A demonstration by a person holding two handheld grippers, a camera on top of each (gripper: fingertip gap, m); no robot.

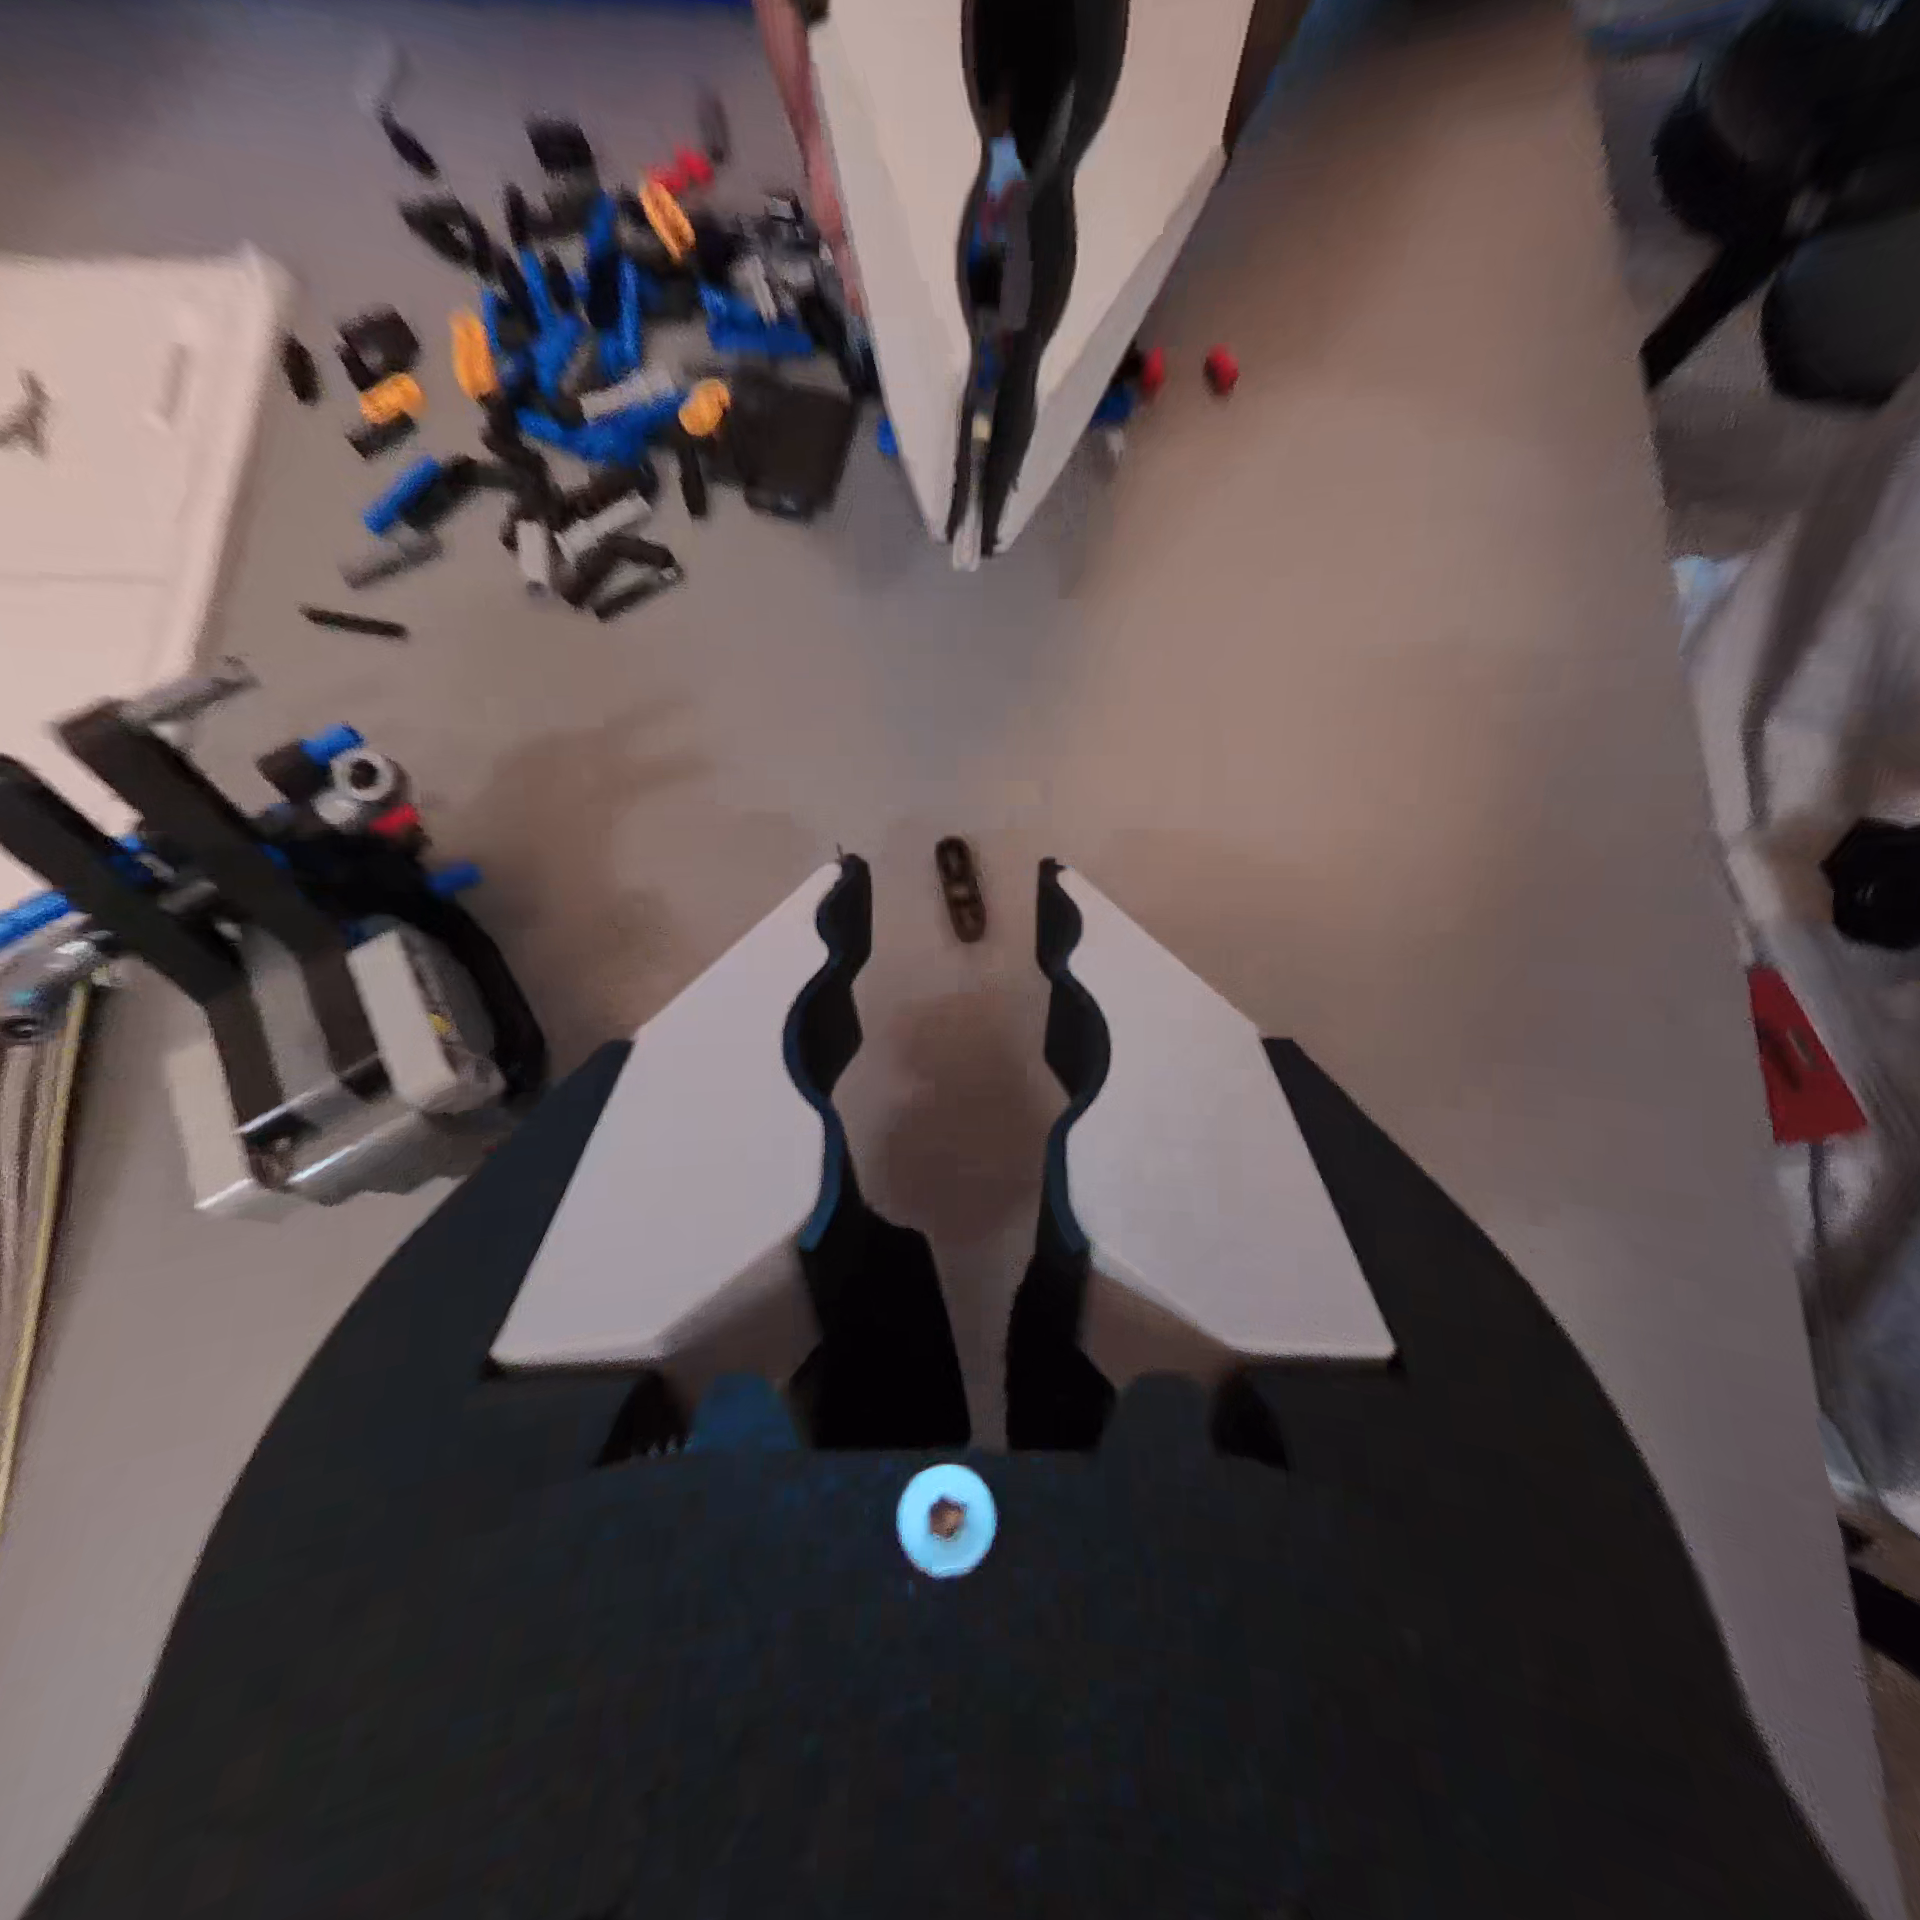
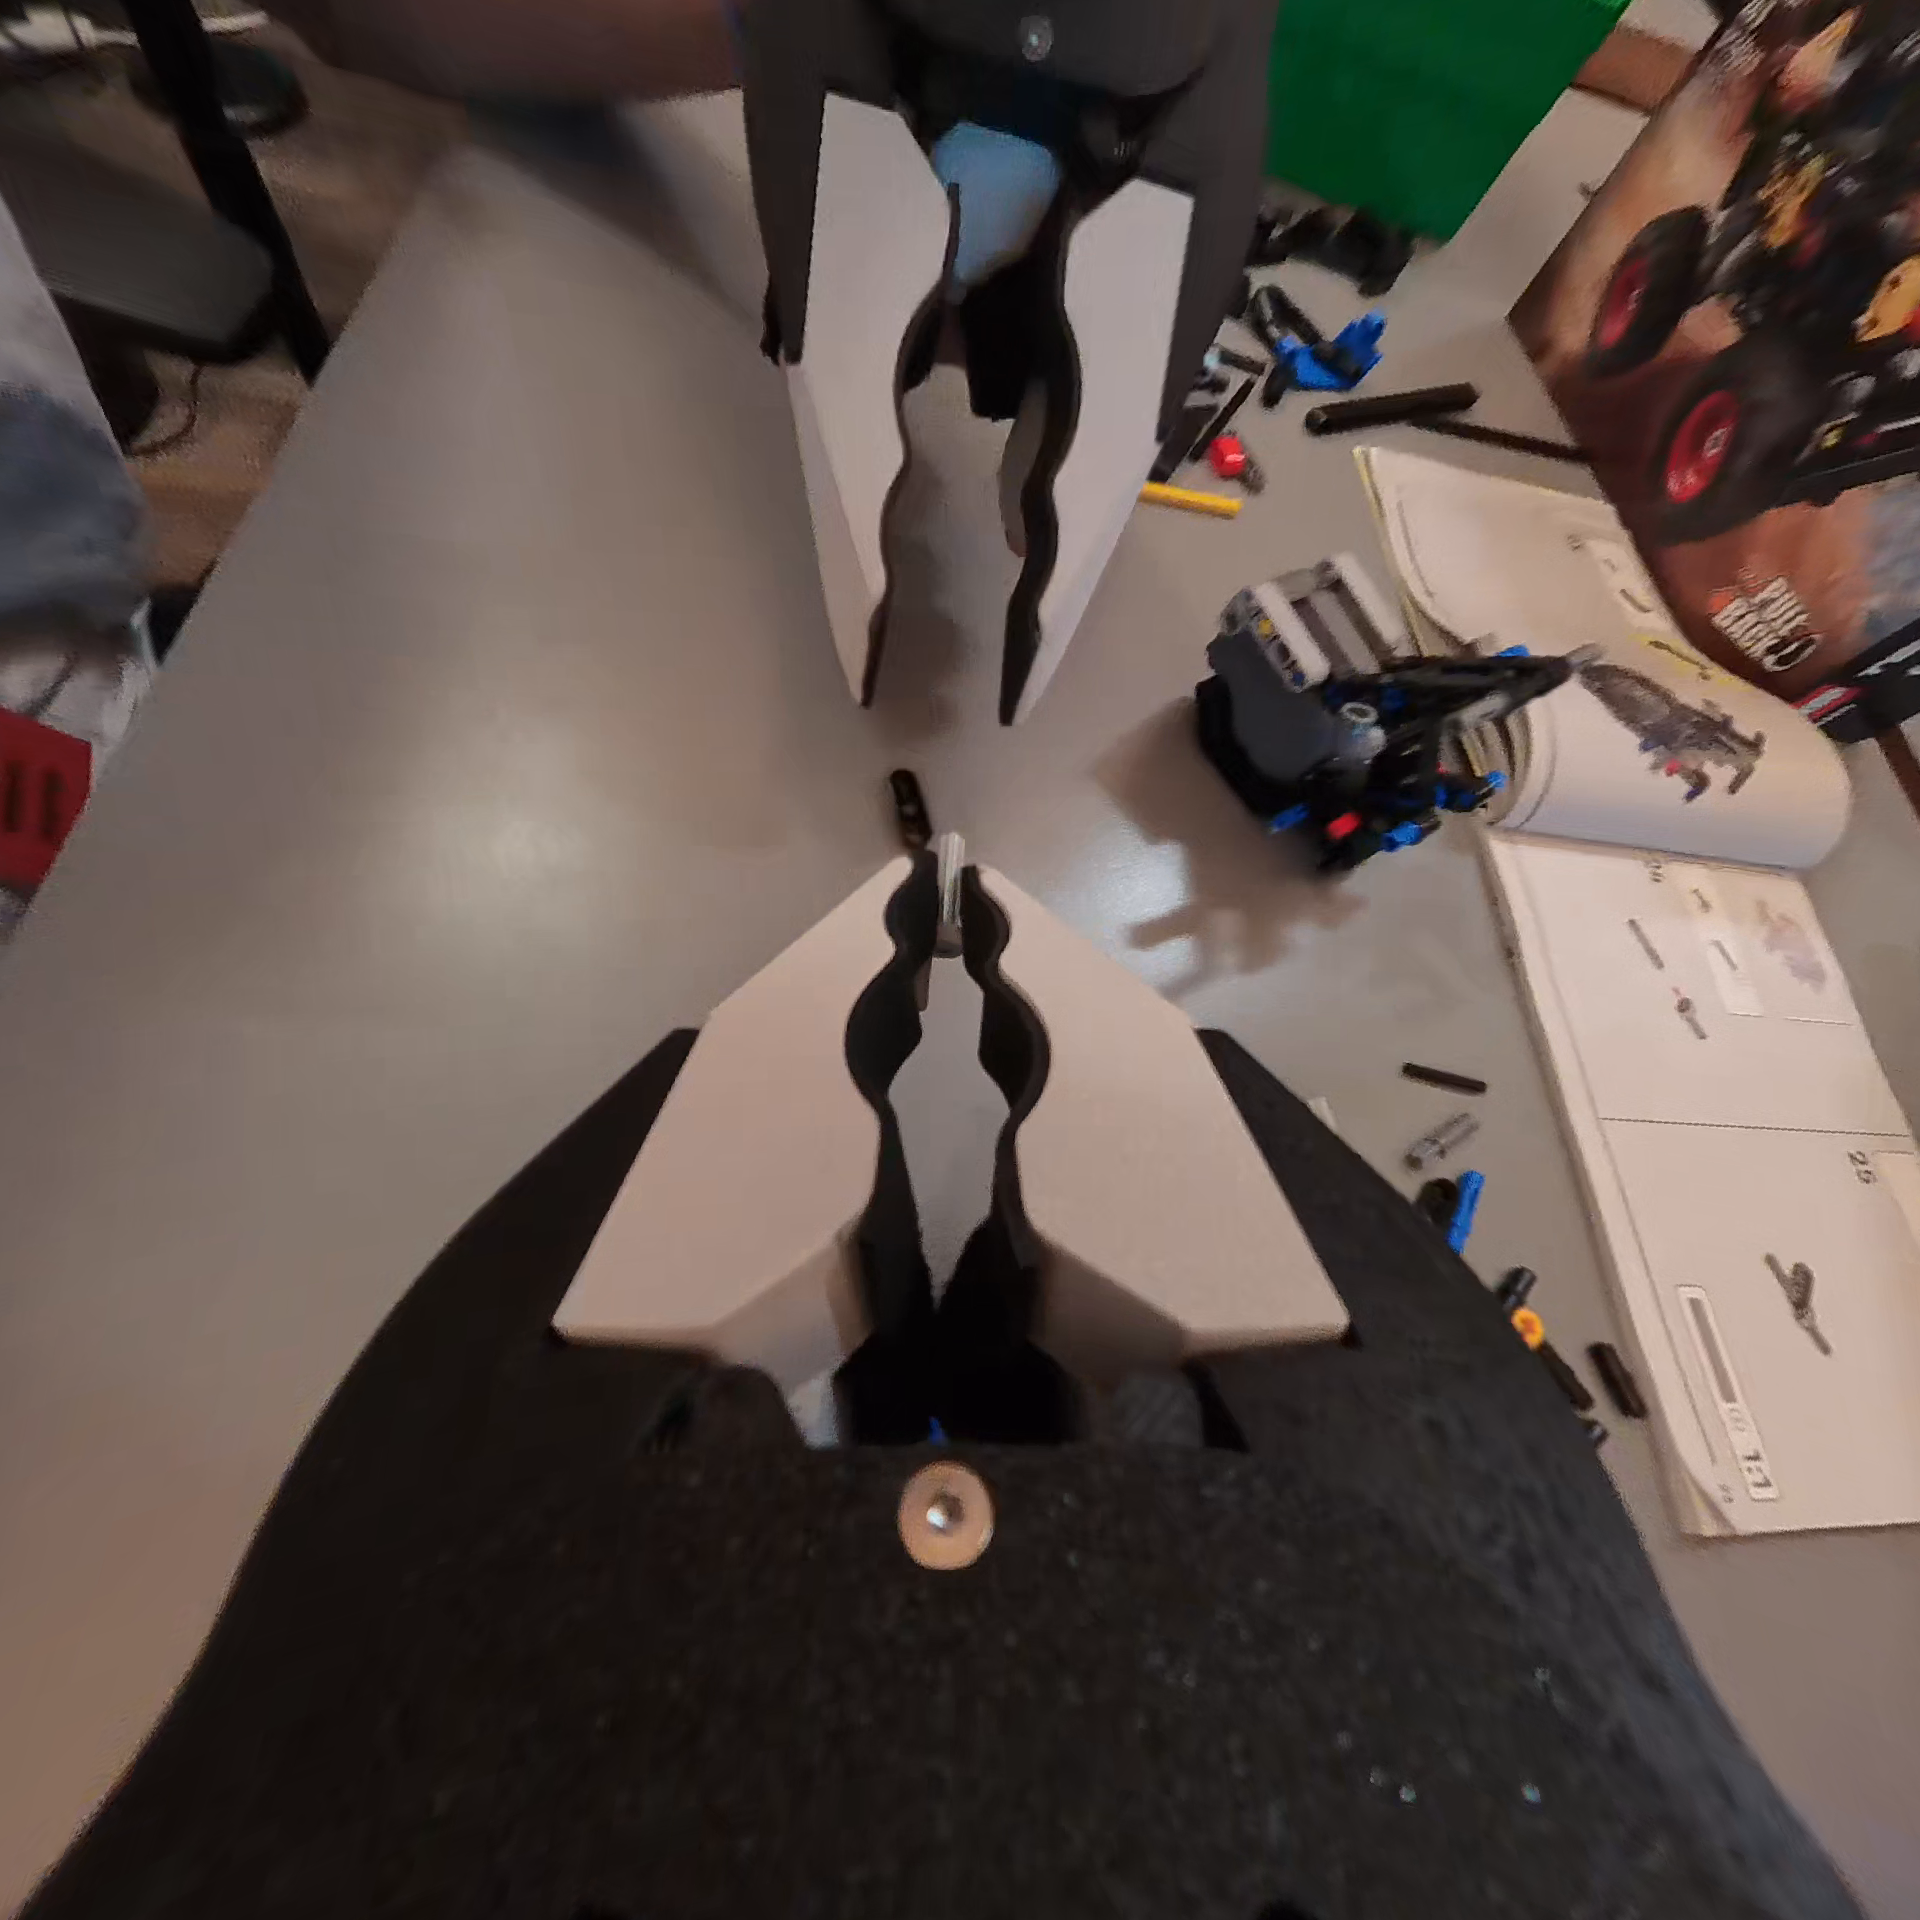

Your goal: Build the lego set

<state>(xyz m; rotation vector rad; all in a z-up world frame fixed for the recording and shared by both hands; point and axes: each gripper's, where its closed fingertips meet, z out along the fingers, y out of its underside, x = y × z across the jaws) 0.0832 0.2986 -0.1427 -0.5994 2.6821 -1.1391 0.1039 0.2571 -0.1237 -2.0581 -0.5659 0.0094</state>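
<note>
A small black lego connector (image 1: 960, 889) lies on the grey table, between the tips of my open left gripper (image 1: 948, 864); it also shows in the right wrist view (image 2: 907, 803). My right gripper (image 2: 943, 871) is shut on a small light grey pin (image 2: 950, 885), held just short of the connector. The two grippers face each other: the right gripper (image 1: 971, 540) shows opposite in the left wrist view, the left gripper (image 2: 935, 707) opposite in the right wrist view. The part-built black, grey and blue model (image 1: 312, 966) stands to the left, also seen in the right wrist view (image 2: 1340, 727).
A heap of loose blue, black and orange pieces (image 1: 582, 364) lies at the far left. Two red pieces (image 1: 1184, 369) lie beyond the right gripper. The open instruction booklet (image 2: 1704, 1091), the set's box (image 2: 1766, 343) and scattered small pins (image 2: 1455, 1184) sit at the right. My right fingertips sit around 6 centimetres from my left ones.
</note>
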